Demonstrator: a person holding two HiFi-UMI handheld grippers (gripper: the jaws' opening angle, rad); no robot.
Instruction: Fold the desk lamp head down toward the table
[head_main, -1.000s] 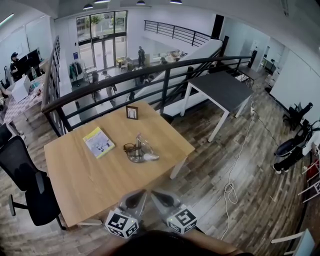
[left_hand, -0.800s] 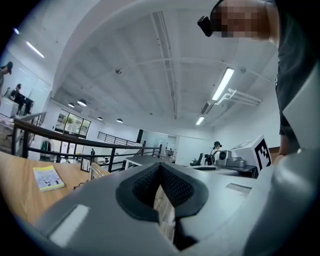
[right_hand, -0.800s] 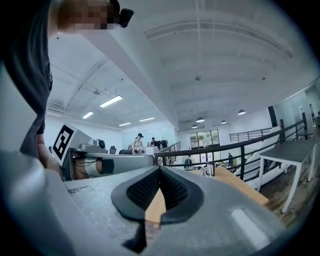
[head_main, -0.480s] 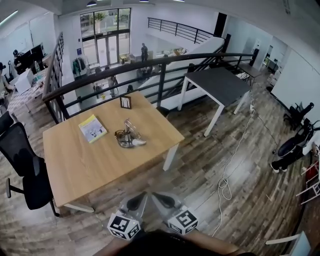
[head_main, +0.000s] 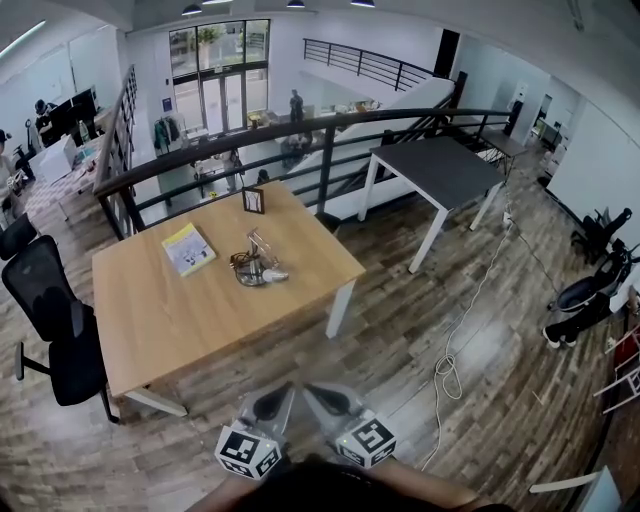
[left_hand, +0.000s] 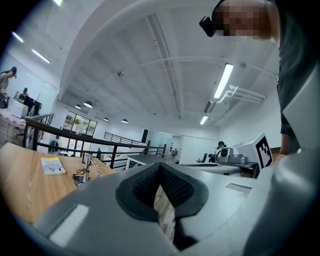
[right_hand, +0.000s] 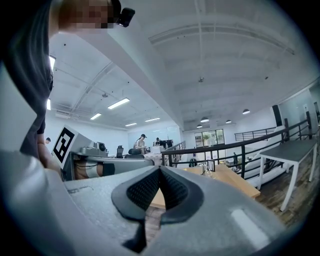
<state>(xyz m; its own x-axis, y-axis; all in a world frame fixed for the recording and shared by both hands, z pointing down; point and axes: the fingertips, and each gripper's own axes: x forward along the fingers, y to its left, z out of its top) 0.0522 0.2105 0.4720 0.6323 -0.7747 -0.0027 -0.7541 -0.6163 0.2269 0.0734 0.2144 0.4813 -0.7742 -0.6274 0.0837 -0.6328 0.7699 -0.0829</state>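
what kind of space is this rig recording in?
Most likely an open-plan office on a mezzanine: a black metal railing overlooks a lower floor with glass entrance doors, and a light wooden desk stands beside a black office chair on wood-plank flooring.

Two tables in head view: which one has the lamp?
The wooden table, at left: the lamp stands on it with a yellow booklet and a small frame. The dark-topped table at right has none.

Matt wood tbl (head_main: 180, 330); wood-plank flr (head_main: 420, 300).
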